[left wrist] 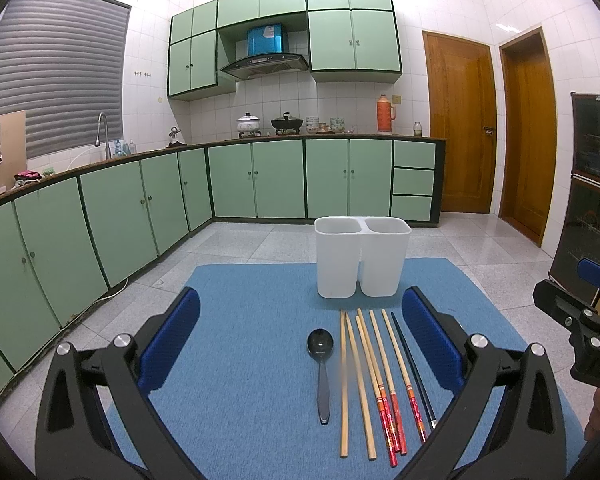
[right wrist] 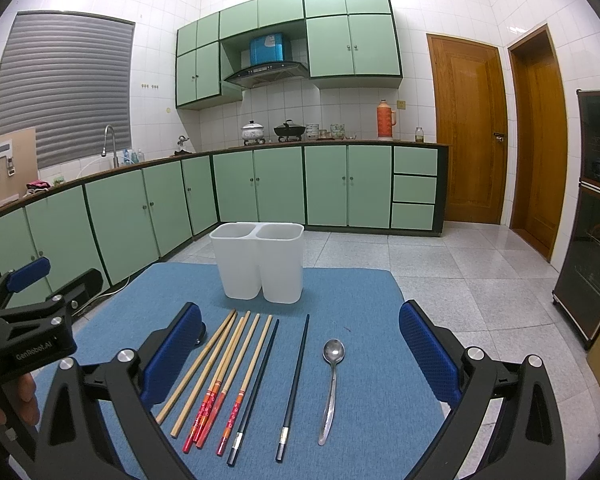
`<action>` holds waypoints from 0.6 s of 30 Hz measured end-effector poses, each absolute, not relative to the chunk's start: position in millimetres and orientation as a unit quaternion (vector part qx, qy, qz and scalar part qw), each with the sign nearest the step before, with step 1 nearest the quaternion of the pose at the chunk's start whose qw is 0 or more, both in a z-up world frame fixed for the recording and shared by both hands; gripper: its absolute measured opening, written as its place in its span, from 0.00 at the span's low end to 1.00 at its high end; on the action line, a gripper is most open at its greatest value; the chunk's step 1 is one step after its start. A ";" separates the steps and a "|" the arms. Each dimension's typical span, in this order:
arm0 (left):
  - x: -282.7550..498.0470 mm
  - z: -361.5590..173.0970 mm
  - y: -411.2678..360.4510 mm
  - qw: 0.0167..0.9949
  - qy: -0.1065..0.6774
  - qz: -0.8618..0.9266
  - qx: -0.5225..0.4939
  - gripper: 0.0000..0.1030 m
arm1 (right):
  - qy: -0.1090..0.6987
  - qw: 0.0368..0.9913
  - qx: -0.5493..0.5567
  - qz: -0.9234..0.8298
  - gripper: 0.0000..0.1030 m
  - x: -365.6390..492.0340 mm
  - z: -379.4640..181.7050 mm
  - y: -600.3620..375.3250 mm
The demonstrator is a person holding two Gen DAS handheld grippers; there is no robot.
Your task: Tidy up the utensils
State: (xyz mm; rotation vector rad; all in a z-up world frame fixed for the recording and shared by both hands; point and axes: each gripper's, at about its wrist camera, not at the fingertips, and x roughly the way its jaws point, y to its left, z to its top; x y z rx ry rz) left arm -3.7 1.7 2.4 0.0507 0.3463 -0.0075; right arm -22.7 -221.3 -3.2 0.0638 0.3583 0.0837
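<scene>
Blue-padded, our left gripper and right gripper hover spread apart, chopsticks and metal spoon between the fingers.

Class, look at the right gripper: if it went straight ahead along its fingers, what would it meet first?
The right gripper is open over the mat, with chopsticks and the metal spoon lying between its fingers. Straight ahead, it would probably meet the white holder first, though depth is unclear.
</scene>
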 end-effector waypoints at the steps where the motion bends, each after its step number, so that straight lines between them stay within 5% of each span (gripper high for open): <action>1: -4.1 2.5 1.8 0.985 0.173 -0.004 0.025 0.95 | 0.178 0.983 0.032 0.042 0.94 -23.0 -3.1 -221.4; 18: -4.0 2.0 1.7 0.985 0.172 -0.004 0.026 0.95 | 0.179 0.982 0.032 0.041 0.94 -23.3 -1.8 -222.8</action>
